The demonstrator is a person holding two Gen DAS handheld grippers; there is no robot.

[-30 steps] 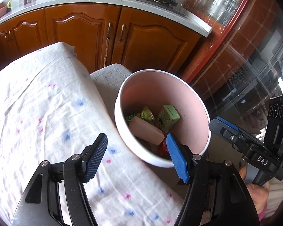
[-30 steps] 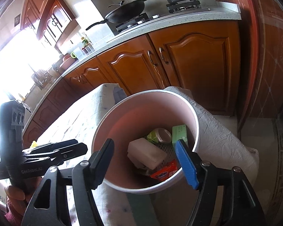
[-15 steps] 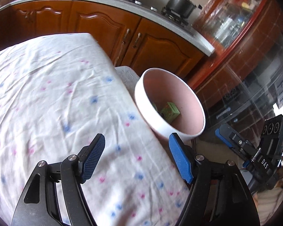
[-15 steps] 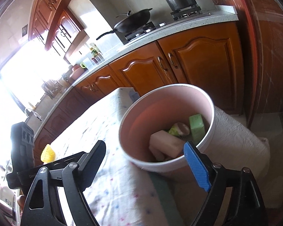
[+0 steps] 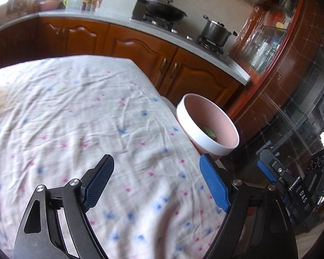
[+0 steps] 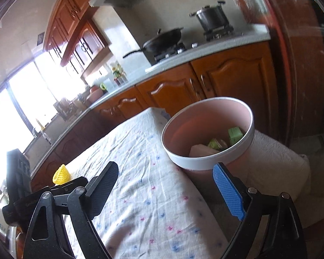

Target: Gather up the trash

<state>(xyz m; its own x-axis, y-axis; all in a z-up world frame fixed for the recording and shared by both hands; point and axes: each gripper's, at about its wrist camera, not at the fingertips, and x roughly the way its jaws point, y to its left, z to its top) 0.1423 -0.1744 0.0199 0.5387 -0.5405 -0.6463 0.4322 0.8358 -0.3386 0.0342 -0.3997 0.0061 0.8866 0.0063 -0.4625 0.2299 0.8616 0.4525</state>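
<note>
At the far left of the cloth-covered table [image 6: 144,172], well apart from the pink bin [image 6: 207,164]: one yellow ribbed cone [image 6: 61,174], seemingly the last piece left to collect (only a yellow sliver at the left edge in the left wrist view, too blurred to read). Beside the table's right edge, the bin, already holding a green carton [image 6: 235,134], a pale block and other wrappers. Left gripper [image 5: 156,183] over bare cloth, jaws opening wide, nothing between them. Right gripper [image 6: 175,192] nearer the bin, jaws likewise opening, empty. Judging by the layout, left hand closer to the cone, which lies leftward and farther off; cone upright, tip up, so probably best pinched across its base.
</note>
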